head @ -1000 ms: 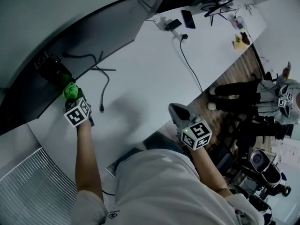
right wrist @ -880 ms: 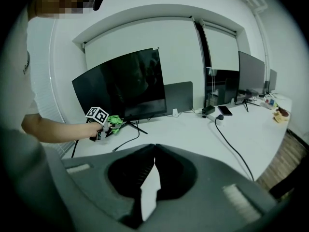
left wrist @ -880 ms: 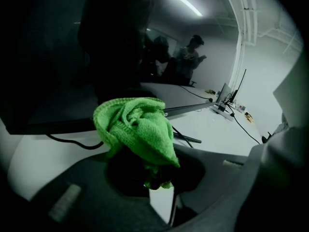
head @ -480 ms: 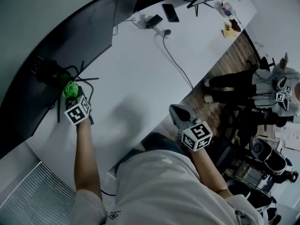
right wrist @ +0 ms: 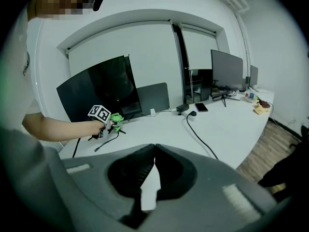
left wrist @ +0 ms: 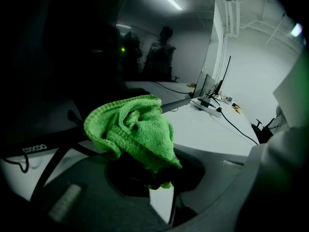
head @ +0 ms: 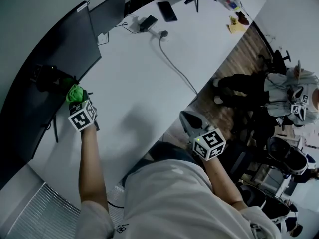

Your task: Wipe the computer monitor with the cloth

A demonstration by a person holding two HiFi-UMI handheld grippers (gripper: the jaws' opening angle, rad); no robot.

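Still the left gripper [head: 76,101] stays clamped on the one green cloth [head: 75,92], at the lower edge of the monitor [head: 50,68], as a second ago. The right gripper [head: 189,121] hangs beside the desk [head: 144,88], jaws together, empty. One phone [head: 166,11] lies far off.

**Colours and patterns, desk scene**

Seen here: bright green ribbed knit cloth [left wrist: 130,129]; glossy black flat computer monitor [head: 50,68]; plain white long desk [head: 144,83]. The left gripper [left wrist: 157,178] and right gripper [right wrist: 153,149] are dark grey, their cubes white with black square markers. Also a slim black phone [head: 167,11], brown wood-plank floor [head: 234,44], pale grey shirt [head: 174,198].
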